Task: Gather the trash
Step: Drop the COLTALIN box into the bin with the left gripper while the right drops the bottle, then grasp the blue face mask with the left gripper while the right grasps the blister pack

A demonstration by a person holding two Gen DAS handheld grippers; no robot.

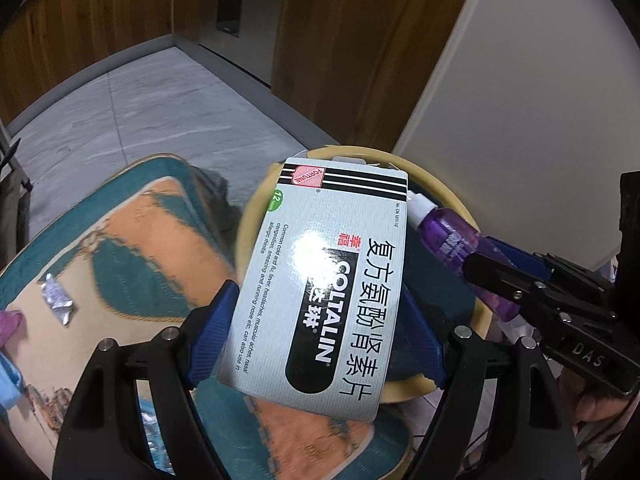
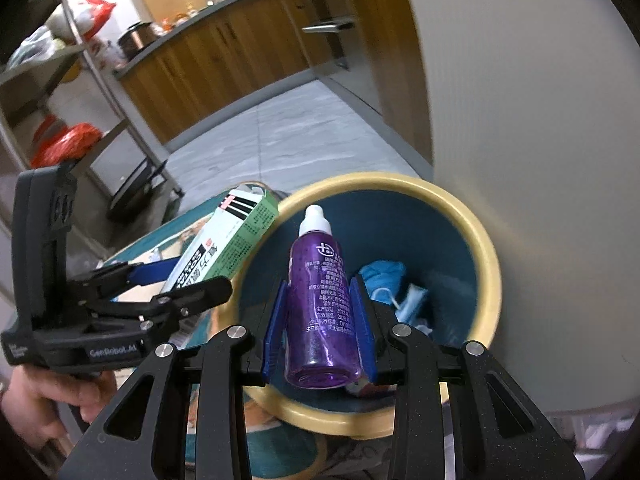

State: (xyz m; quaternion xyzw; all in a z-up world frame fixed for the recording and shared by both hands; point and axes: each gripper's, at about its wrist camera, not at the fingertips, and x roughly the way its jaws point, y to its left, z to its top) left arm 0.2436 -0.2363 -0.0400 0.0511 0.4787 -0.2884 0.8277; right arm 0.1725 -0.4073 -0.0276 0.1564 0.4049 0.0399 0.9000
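Note:
My left gripper (image 1: 316,300) is shut on a white medicine box (image 1: 320,280) with black stripes, its blue pads pressing both long sides. The box hangs over the near-left rim of a round bin (image 1: 256,216), yellow-rimmed and blue inside. My right gripper (image 2: 320,312) is shut on a purple bottle (image 2: 320,300) with a white cap, held above the bin's (image 2: 492,272) opening. Blue crumpled trash (image 2: 384,276) lies in the bin. In the right wrist view, the left gripper (image 2: 192,276) and its box (image 2: 228,240) show at the left; in the left wrist view, the right gripper (image 1: 480,256) and bottle (image 1: 452,240) show at the right.
The bin stands on a teal and orange rug (image 1: 132,240) beside a white wall (image 1: 520,120). A foil wrapper (image 1: 58,298) and a pink scrap (image 1: 8,320) lie on the rug. Wooden cabinets (image 1: 340,60), grey floor tiles (image 1: 140,112) and a metal shelf (image 2: 100,92) lie beyond. A hand (image 2: 36,396) grips the left tool.

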